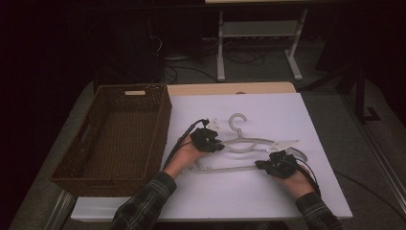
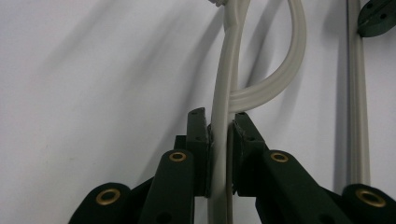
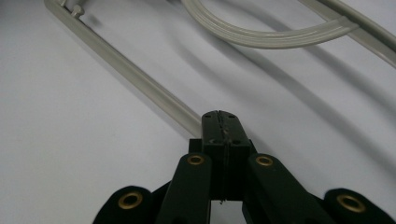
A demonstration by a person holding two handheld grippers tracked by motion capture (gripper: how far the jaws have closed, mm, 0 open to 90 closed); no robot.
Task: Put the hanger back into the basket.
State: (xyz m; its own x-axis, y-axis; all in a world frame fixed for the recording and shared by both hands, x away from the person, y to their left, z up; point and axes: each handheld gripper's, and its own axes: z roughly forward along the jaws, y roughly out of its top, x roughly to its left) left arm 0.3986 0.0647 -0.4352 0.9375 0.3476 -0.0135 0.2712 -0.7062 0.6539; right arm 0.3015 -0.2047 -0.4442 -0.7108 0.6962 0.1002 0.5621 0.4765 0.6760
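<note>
Left gripper (image 2: 219, 140) pinched the hanger (image 1: 249, 143); right gripper (image 3: 223, 122) pressed together at its bottom bar.
Hanger lay mid-tabletop (image 1: 249, 196), long axis running left to right between both hands, wicker basket (image 1: 115, 139) off toward the left edge.

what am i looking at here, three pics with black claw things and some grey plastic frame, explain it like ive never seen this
A person sits at a table holding a hand-held gripper in each hand. The wide picture comes from a camera above, looking down. The two close-ups come from small cameras riding on each gripper, looking along its black jaws.

On the white surface lies a grey plastic hanger; a brown wicker basket stands at the left.

The left gripper has its jaws shut on a curved arm of the hanger. The right gripper has its jaws pressed together where the hanger's straight bar ends; whether they pinch the bar I cannot tell.
</note>
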